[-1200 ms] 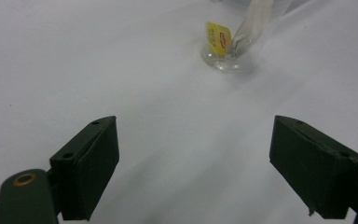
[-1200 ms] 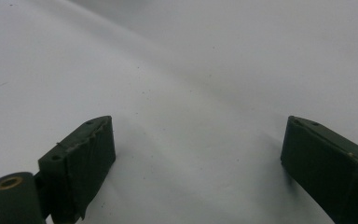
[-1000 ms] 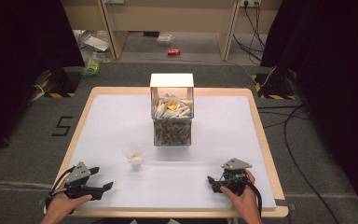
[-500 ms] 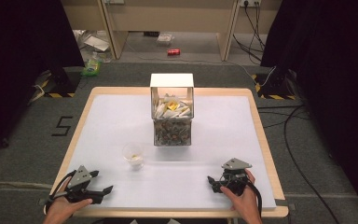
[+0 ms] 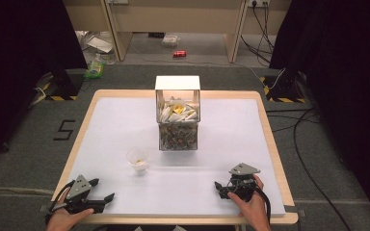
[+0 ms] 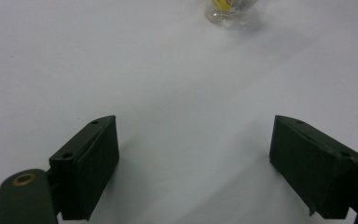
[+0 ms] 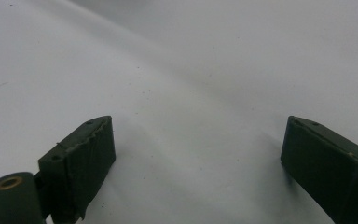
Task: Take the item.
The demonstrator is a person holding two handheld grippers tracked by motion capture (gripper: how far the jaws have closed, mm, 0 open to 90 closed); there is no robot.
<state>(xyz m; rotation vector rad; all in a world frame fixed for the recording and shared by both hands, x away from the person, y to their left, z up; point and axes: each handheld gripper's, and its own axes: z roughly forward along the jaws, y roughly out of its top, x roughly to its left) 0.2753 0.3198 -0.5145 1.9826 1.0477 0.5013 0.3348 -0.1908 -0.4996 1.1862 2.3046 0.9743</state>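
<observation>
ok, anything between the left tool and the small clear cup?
Nothing. In the left gripper view, bare white table runs from the open left tool up to the clear cup; the high view agrees.

A: Nearest thing to the grippers?
B: Small clear plastic cup (image 5: 138,160), upright on the white table, something yellow inside. Also at the top edge of the left gripper view (image 6: 231,12).
A: Position?
B: Left of centre, just in front of the clear box (image 5: 178,118), apart from it.
</observation>
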